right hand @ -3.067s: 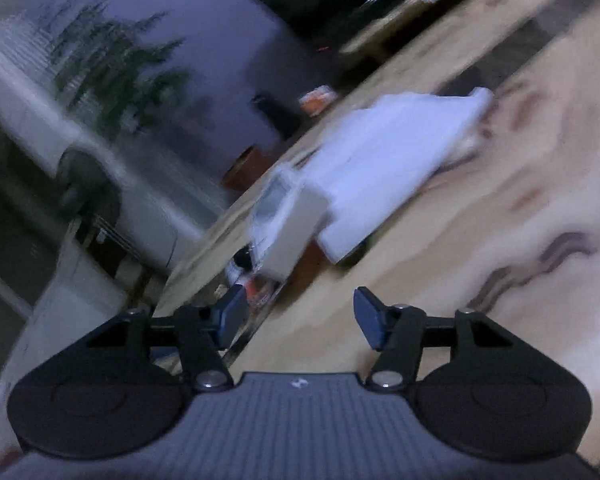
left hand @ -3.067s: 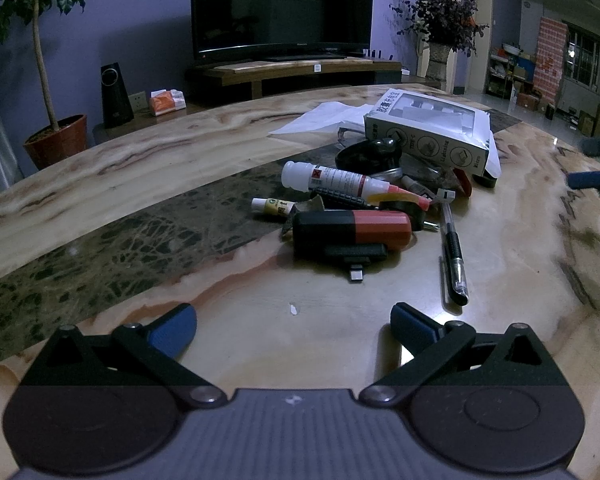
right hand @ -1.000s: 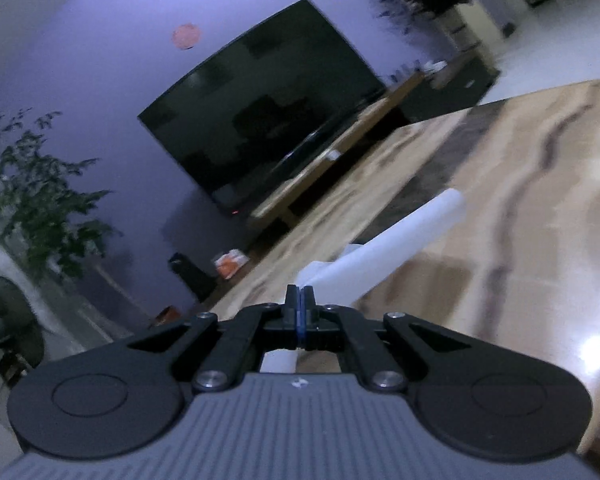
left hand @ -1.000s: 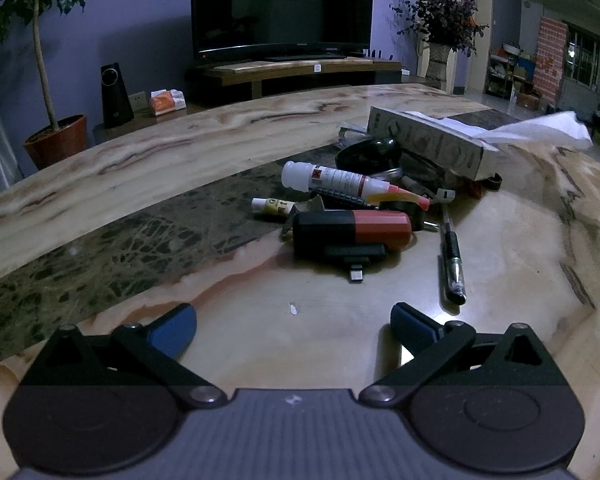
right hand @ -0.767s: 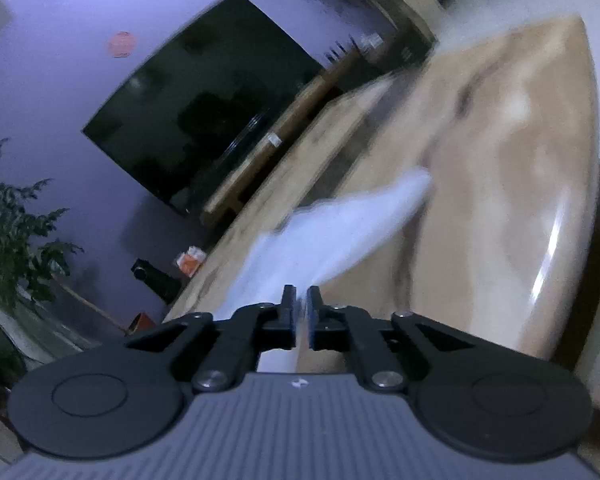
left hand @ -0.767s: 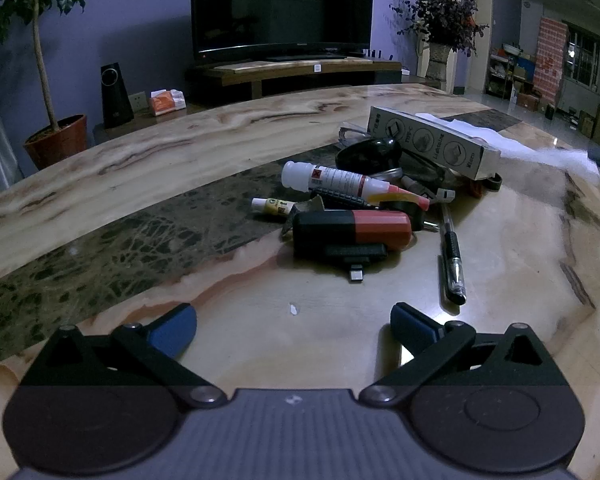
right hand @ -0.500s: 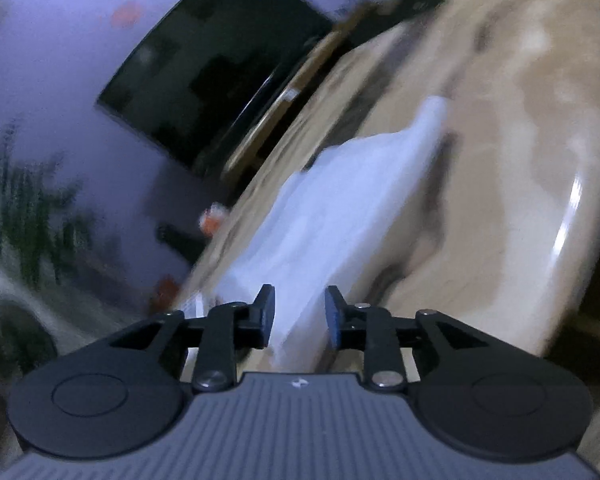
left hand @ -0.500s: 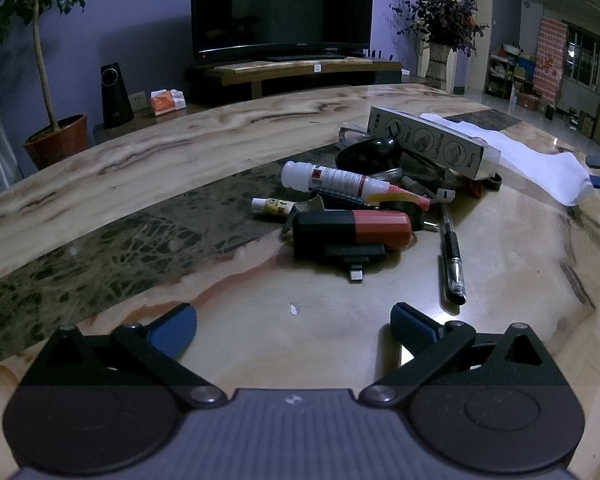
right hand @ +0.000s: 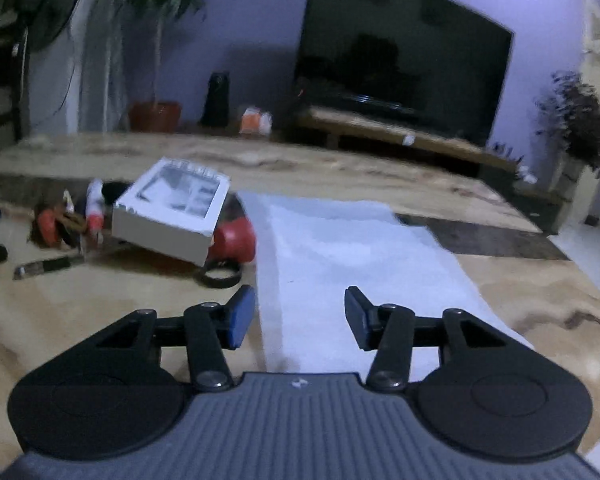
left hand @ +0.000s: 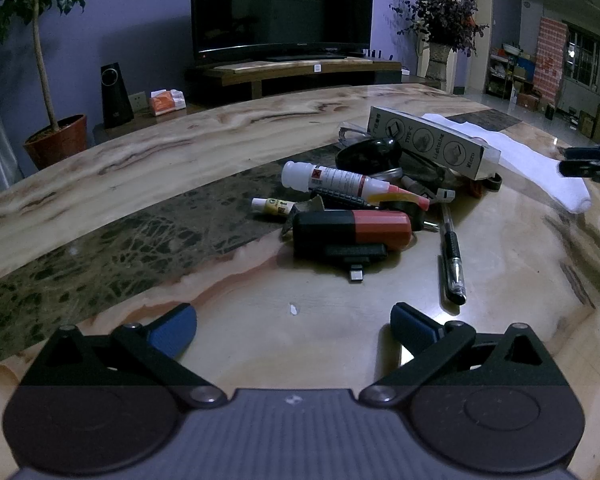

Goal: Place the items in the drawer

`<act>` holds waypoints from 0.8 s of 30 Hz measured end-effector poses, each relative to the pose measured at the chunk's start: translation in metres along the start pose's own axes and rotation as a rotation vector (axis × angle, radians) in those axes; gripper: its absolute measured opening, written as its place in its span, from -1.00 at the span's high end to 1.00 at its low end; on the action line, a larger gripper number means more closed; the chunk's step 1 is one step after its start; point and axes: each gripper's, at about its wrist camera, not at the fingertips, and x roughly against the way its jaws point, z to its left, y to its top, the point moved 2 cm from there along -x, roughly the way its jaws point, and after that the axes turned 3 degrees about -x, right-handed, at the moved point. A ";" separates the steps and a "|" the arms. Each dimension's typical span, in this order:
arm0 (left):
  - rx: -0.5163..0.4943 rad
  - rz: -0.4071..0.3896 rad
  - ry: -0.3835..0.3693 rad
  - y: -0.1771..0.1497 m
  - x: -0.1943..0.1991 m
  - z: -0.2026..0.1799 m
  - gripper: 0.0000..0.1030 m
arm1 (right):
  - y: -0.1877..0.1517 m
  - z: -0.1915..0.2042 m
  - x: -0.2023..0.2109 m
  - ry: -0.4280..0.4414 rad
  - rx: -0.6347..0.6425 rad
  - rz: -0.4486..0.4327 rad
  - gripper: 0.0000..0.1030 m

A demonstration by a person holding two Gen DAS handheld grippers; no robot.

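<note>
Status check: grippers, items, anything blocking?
Left gripper open, empty. Right gripper just opened over white cloth, nothing gripped. Clutter pile on table; no drawer visible.

Box lies on clutter, cloth beside it.

On the side of the white box, beside three round icons: "TYPE-C", "Lightning", "Micro", plus a line of characters at the far end too small to read. On the white glue bottle, a red-and-black warning square and fine print, illegible. On the small tube, a green mark, unreadable. Print on the box top blurred in the right wrist view
</note>
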 end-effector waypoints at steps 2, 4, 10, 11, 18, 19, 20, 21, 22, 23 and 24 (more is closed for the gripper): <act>0.000 0.000 0.000 0.000 0.000 0.000 -0.99 | 0.008 0.001 -0.014 0.022 -0.006 0.053 -0.02; 0.000 0.000 0.000 0.000 0.000 0.000 -0.99 | 0.007 -0.003 -0.027 0.026 -0.023 0.092 -0.02; 0.000 0.000 0.000 0.000 0.000 0.000 -0.99 | -0.006 -0.010 -0.046 0.041 -0.056 0.158 0.00; 0.000 0.000 0.000 0.000 0.000 0.000 -0.99 | -0.007 -0.012 -0.044 0.051 -0.060 0.157 0.03; 0.000 0.000 0.000 0.000 0.000 0.000 -0.99 | -0.010 -0.024 -0.037 0.057 -0.085 0.129 0.98; 0.000 0.000 0.000 0.000 0.000 0.000 -0.99 | -0.009 -0.027 -0.034 0.061 -0.104 0.118 0.98; 0.000 0.000 0.000 0.000 0.000 0.000 -0.99 | -0.009 -0.031 -0.031 0.064 -0.123 0.107 0.98; 0.000 0.000 0.000 0.000 0.000 0.000 -0.99 | -0.009 -0.034 -0.028 0.067 -0.142 0.096 0.98; 0.000 0.000 0.000 0.000 0.000 0.000 -0.99 | -0.004 -0.039 -0.021 0.084 -0.170 0.066 0.98; 0.000 0.000 0.000 0.000 0.000 0.000 -0.99 | 0.001 -0.044 -0.015 0.101 -0.197 0.036 0.98; 0.000 0.000 0.000 0.000 0.000 0.000 -0.99 | 0.007 -0.049 -0.008 0.118 -0.225 0.006 0.98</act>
